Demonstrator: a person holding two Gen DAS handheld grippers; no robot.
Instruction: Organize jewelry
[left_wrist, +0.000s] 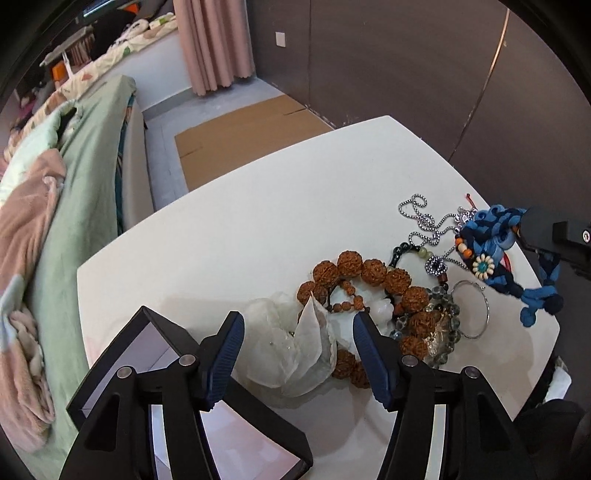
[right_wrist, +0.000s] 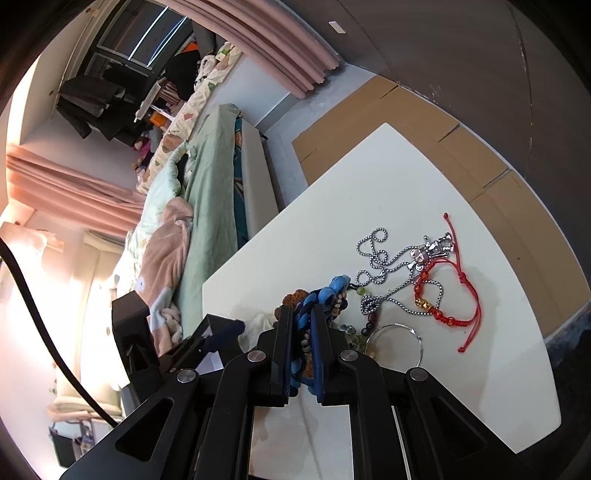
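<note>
On the white table lies a heap of jewelry: a big brown seed-bead bracelet, a silver ball chain, a clear glass-bead bracelet and a thin silver hoop. My left gripper stands open above a sheer white pouch, its pads clear of the fabric. My right gripper is shut on a blue braided cord bracelet and holds it over the heap. From the left wrist view that blue bracelet hangs with a small flower charm. A red cord bracelet lies to the right.
An open black box with pale lining sits at the table's near left corner, under my left gripper. A bed with green and pink covers runs along the left. Flat cardboard lies on the floor beyond the table.
</note>
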